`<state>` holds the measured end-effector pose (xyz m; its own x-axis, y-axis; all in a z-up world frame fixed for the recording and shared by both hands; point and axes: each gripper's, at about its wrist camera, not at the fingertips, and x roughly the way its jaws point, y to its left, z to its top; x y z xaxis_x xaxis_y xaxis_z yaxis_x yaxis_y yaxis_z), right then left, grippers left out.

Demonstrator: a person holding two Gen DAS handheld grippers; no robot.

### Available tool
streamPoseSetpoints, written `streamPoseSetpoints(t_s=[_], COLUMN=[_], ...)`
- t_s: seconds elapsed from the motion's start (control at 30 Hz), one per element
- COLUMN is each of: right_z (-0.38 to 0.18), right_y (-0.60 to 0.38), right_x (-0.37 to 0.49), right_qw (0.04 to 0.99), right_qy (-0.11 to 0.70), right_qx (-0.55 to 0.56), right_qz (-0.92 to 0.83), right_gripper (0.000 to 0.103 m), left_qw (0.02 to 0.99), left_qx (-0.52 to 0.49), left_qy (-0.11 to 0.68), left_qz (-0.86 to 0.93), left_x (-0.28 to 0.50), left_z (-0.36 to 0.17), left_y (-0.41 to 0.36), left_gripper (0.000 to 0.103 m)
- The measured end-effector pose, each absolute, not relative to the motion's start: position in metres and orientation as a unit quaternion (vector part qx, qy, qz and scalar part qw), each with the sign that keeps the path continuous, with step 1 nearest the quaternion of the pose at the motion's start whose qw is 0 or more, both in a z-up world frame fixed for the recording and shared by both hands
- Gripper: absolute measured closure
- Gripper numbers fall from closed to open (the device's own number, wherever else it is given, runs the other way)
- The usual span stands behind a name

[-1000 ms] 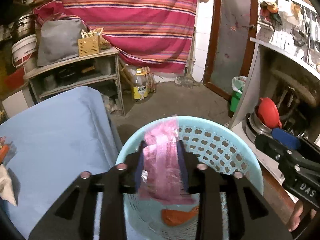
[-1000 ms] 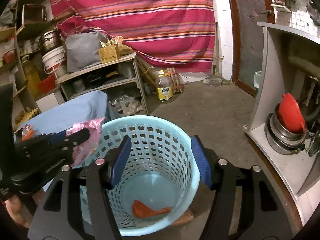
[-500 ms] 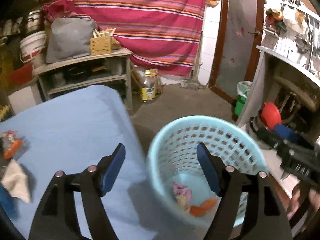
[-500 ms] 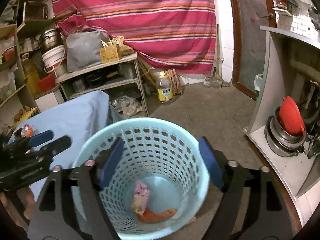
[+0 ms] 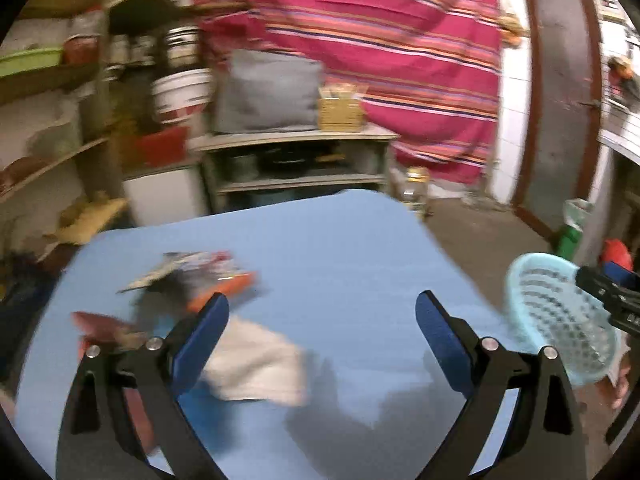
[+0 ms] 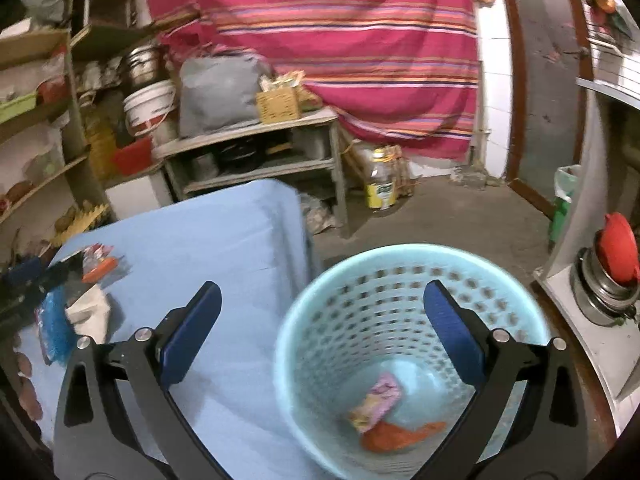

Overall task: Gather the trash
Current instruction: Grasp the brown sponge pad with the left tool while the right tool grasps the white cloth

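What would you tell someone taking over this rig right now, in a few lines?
Left gripper: open, nothing held, jaws just opened, above the blue table.
Right gripper: open, nothing held, jaws just opened, above the basket rim.
Done: pink wrapper and orange scrap lie in the light blue basket.
Left: on the table, a white crumpled piece, an orange packet, a printed wrapper and a blue packet.
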<state>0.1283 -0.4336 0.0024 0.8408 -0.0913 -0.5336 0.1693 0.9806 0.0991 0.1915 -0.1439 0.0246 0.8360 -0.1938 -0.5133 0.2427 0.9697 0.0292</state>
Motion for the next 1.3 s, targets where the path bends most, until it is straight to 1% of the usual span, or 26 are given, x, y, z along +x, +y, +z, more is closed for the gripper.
streamPoseSetpoints(t_s=[0.1, 0.27, 0.43, 0.63, 1.0, 1.13, 1.3], right_z=[0.000, -0.008, -0.017, -0.037, -0.057, -0.061, -0.064], right_y=[-0.401, -0.362, -0.324, -0.283, -0.235, -0.231, -0.230], right_x=[0.142, 0.163, 0.184, 0.205, 0.230, 0.233, 0.239], right_qw=[0.957, 0.953, 0.950, 0.942, 0.931, 0.931, 0.928], right_qy=[0.277, 0.290, 0.306, 0.336, 0.362, 0.364, 0.369], right_qx=[0.062, 0.083, 0.056, 0.028, 0.011, 0.004, 0.020], right_qz=[-0.054, -0.027, -0.013, 0.009, 0.035, 0.036, 0.039], right_gripper=[0.004, 0.004, 0.004, 0.004, 0.004, 0.004, 0.004], left_qw=[0.960, 0.959, 0.956, 0.945, 0.938, 0.936, 0.937], left_qx=[0.049, 0.052, 0.041, 0.015, 0.017, 0.009, 0.005], left_qy=[0.264, 0.279, 0.289, 0.326, 0.342, 0.345, 0.341], left_qz=[-0.077, -0.020, -0.002, -0.020, -0.045, -0.066, -0.076], left_x=[0.196, 0.214, 0.231, 0.251, 0.273, 0.282, 0.287], left_z=[0.020, 0.006, -0.007, -0.029, -0.046, -0.049, -0.049], left_y=[-0.102, -0.036, 0.014, 0.060, 0.067, 0.072, 0.075], left_gripper=[0.010, 0.010, 0.009, 0.009, 0.009, 0.009, 0.010])
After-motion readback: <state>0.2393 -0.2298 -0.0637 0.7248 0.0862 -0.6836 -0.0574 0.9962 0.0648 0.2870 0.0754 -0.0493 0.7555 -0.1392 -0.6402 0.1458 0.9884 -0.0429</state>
